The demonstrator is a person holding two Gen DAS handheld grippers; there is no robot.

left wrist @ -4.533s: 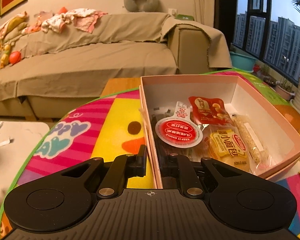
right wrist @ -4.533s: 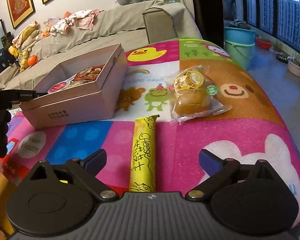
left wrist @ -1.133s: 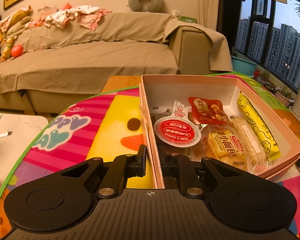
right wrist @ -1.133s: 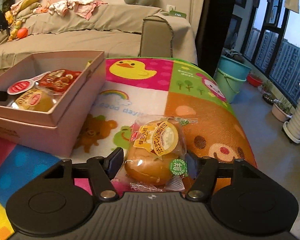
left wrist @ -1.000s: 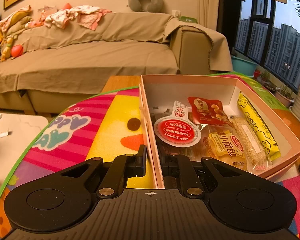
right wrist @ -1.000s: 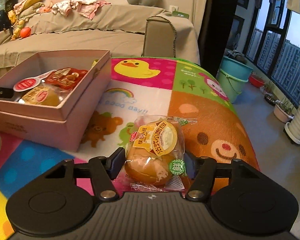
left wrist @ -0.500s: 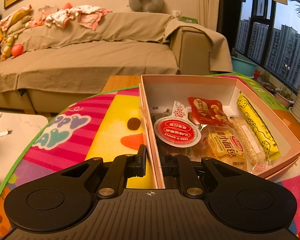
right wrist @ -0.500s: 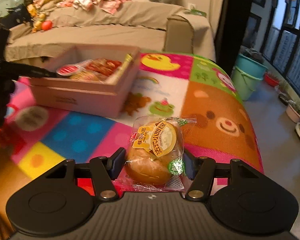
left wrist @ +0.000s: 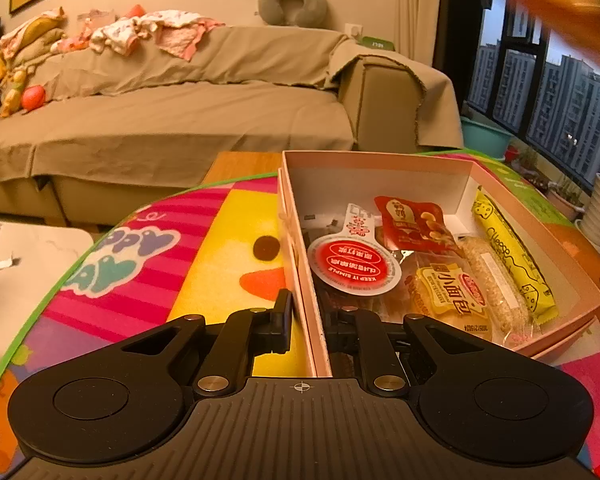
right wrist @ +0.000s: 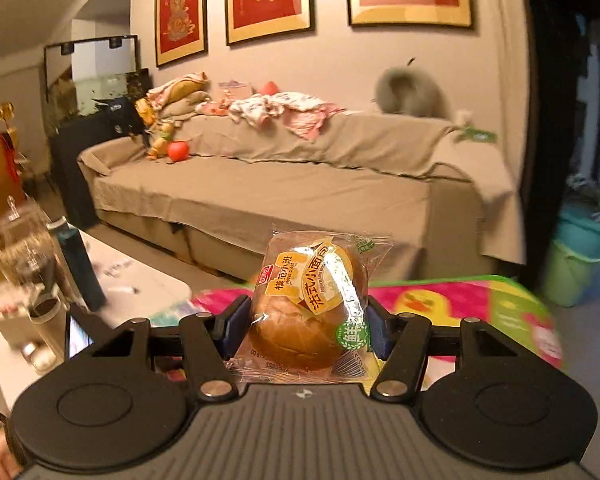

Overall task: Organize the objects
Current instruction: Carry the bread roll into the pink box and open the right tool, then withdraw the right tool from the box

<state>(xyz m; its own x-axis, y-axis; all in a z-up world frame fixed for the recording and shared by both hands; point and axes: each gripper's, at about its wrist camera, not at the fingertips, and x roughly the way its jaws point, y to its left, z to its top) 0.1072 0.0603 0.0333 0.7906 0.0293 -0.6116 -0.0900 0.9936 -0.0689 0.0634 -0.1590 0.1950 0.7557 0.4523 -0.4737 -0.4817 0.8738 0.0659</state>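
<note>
In the left wrist view a pink box (left wrist: 548, 256) sits on the colourful play mat (left wrist: 204, 264). It holds a red-lidded cup (left wrist: 354, 266), a red snack pouch (left wrist: 414, 224), a wrapped bun (left wrist: 452, 300), a grain bar (left wrist: 496, 286) and a yellow cheese stick (left wrist: 514, 258). My left gripper (left wrist: 306, 320) is shut on the box's near left wall. In the right wrist view my right gripper (right wrist: 302, 326) is shut on a wrapped bread bun (right wrist: 312, 308), held up in the air above the mat (right wrist: 460, 296).
A beige covered sofa (left wrist: 180, 112) with clothes and a grey neck pillow (left wrist: 292, 0) stands behind the table. A low white table (right wrist: 112, 292) with bottles and jars is at the left. Teal buckets (right wrist: 576, 256) stand by the window at the right.
My right gripper has lifted the bun off the mat and swung up, so it now faces the sofa. A blurred orange shape has entered the top right of the left wrist view. The left gripper stayed put.
</note>
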